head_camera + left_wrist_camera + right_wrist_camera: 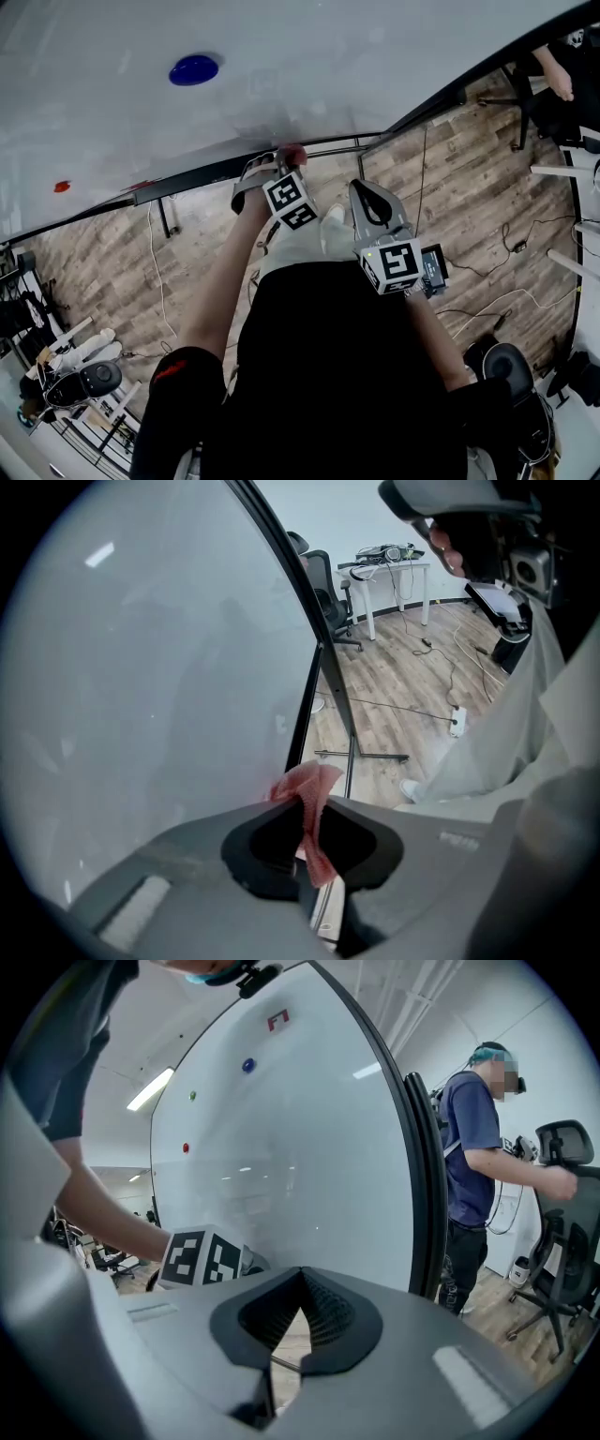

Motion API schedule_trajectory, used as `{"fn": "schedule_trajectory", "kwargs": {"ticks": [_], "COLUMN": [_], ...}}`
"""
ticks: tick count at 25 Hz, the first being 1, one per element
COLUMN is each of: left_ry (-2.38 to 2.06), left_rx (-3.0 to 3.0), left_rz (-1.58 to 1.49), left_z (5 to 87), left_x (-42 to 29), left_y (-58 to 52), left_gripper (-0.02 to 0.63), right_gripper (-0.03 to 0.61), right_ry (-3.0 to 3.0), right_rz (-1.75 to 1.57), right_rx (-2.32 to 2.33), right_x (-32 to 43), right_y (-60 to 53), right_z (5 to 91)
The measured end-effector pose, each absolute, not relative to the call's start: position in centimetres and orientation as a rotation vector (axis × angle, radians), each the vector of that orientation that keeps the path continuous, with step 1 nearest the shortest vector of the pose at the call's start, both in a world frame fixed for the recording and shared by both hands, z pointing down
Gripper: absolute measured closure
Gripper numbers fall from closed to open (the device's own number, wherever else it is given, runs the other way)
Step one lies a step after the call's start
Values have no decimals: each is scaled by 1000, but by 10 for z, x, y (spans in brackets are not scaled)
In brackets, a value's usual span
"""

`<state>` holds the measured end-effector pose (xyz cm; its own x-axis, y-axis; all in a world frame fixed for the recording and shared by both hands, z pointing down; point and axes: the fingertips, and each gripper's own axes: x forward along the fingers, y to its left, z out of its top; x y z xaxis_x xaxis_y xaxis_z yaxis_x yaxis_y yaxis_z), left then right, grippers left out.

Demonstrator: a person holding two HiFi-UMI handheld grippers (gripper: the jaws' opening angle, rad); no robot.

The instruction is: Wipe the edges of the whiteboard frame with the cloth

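Observation:
The whiteboard [309, 66] fills the top of the head view, its black frame edge [202, 173] running along its lower side. My left gripper [279, 159] is shut on a pink-red cloth [294, 153] and holds it against that frame edge. In the left gripper view the cloth [307, 785] is pinched between the jaws of the left gripper [306, 806], right at the black frame [302, 726]. My right gripper [364, 190] hangs back from the board, a little to the right. Seen in its own view, the right gripper [302, 1276] is shut with nothing in it.
A blue magnet [194, 69] and a red one [62, 187] stick to the board. Cables [487, 272] trail over the wooden floor. Another person [476, 1147] stands by an office chair [562, 1213] beyond the board's side frame [427, 1194]. A black stand foot [361, 755] rests on the floor.

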<state>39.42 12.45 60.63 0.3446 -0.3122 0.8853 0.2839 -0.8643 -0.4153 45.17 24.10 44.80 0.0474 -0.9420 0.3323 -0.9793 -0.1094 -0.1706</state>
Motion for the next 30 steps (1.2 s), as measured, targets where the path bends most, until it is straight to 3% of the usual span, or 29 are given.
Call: {"fn": "schedule_trajectory", "kwargs": {"ticks": [30], "left_ry": [-37], "left_rx": [-2081], "left_rz": [-1513], "left_z": [610], "left_x": [432], "left_y": [146], "left_gripper": [571], "right_gripper": [577], "right_ry": [-1947], "right_rz": [579], "right_rx": [2310], "right_x": [485], "right_y": [259], "right_z": [451]}}
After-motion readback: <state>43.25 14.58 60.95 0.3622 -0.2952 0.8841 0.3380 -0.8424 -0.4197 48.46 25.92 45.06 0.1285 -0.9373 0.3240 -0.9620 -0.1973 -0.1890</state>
